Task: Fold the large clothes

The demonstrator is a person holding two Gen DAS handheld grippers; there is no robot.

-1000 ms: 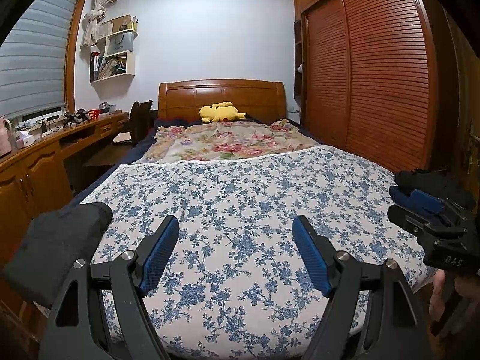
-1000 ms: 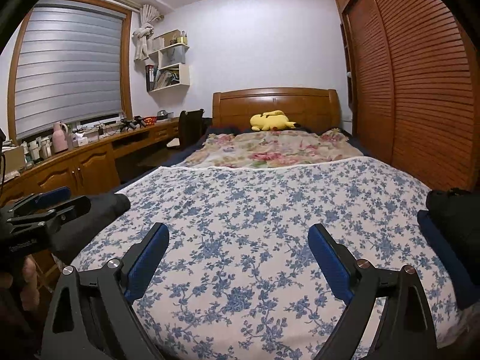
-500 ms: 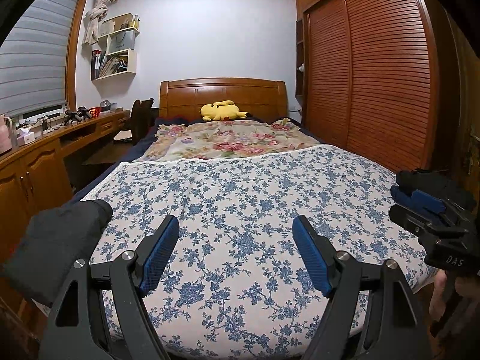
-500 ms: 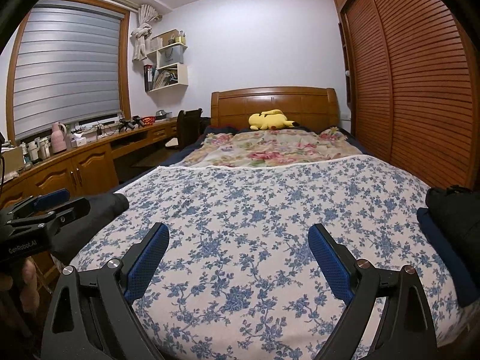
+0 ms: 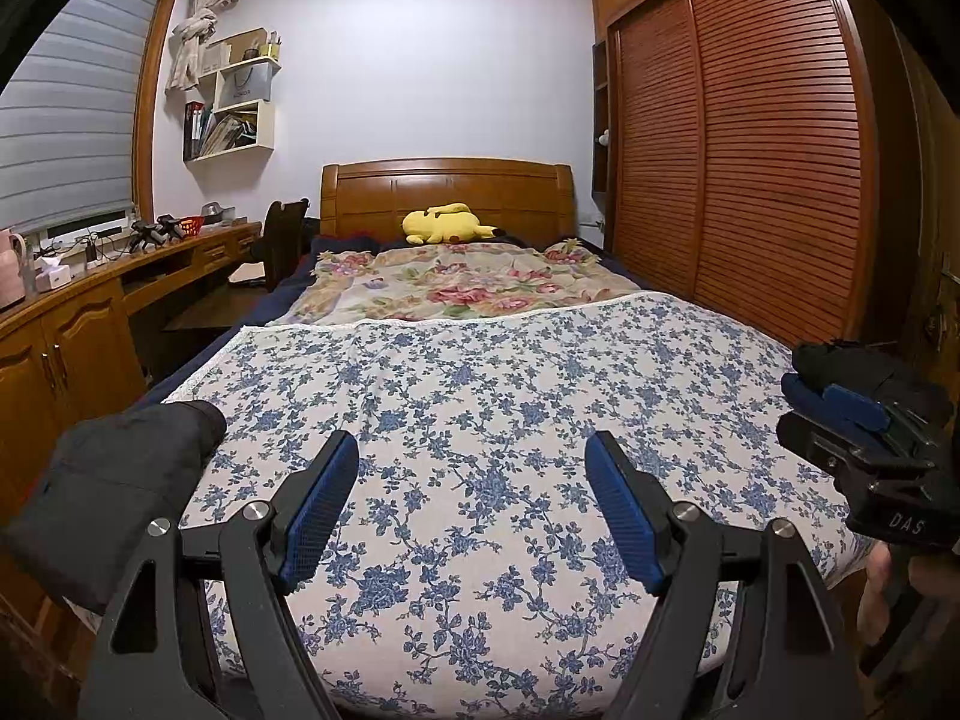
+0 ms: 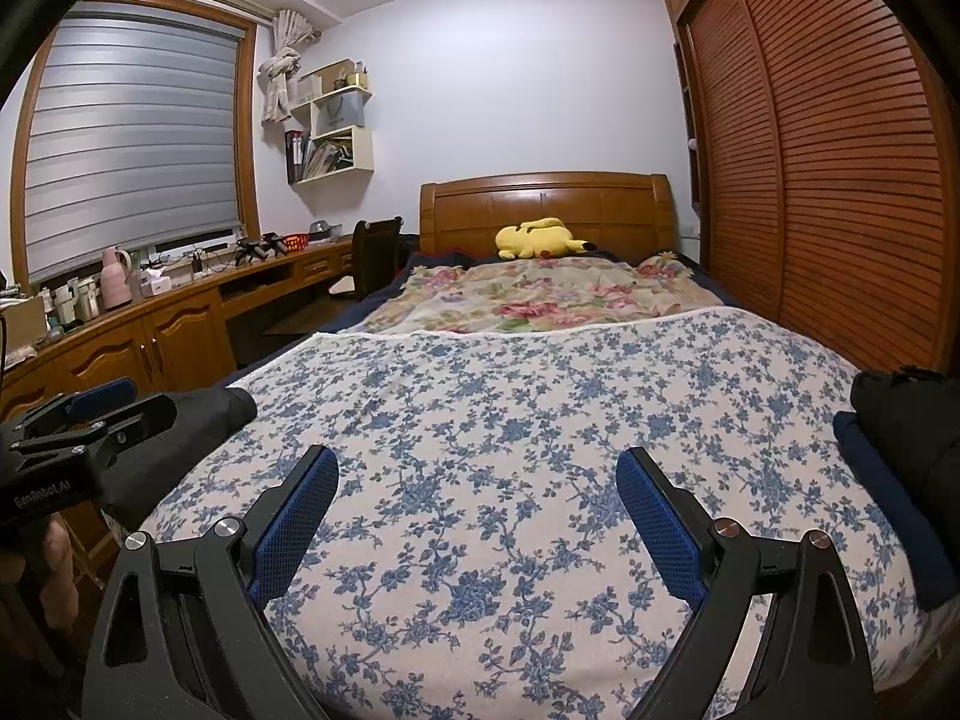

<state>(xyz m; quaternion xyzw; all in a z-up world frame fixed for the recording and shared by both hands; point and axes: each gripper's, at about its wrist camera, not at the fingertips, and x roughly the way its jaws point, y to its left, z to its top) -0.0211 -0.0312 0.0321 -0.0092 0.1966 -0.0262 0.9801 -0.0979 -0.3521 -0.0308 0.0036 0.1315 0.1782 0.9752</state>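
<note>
Fingers (image 5: pixel 318 504) wide apart on the left gripper (image 5: pixel 469 444), with nothing between the blue pads. Same on the right gripper (image 6: pixel 477 453): pads (image 6: pixel 660 522) spread and empty. Hover side by side over the foot of the bed, above the blue-flowered cover (image 5: pixel 480 372), and point toward the headboard (image 5: pixel 444 192).

No garment spread on the cover yet. At the left edge of the bed, a dark garment (image 5: pixel 120 480), bunched and partly hanging over the side, just beside the left gripper. At the right edge, a small pile of clothes (image 6: pixel 888 456), black on navy, perhaps already folded, but hard to tell. Farther up, a rose-patterned blanket (image 5: pixel 456 282) and a yellow plush toy (image 5: pixel 447 223), well apart from the work.

Seems the very start of a fold: needs first to take the dark garment and lay it flat on the cover.

Possible troubles from here:
- Could slide to the floor if pulled by one corner only, since part of it hangs over the edge.
- Could pinch the cover together with the cloth if closing too low, both being soft and in contact.
- Could catch only one layer of the bundle, and so open it twisted.
- Could brush the pile on the right while spreading a large piece, and undo it.
- Hard to read dark folds in this dim light, so easy to choose a wrong grip place.
</note>
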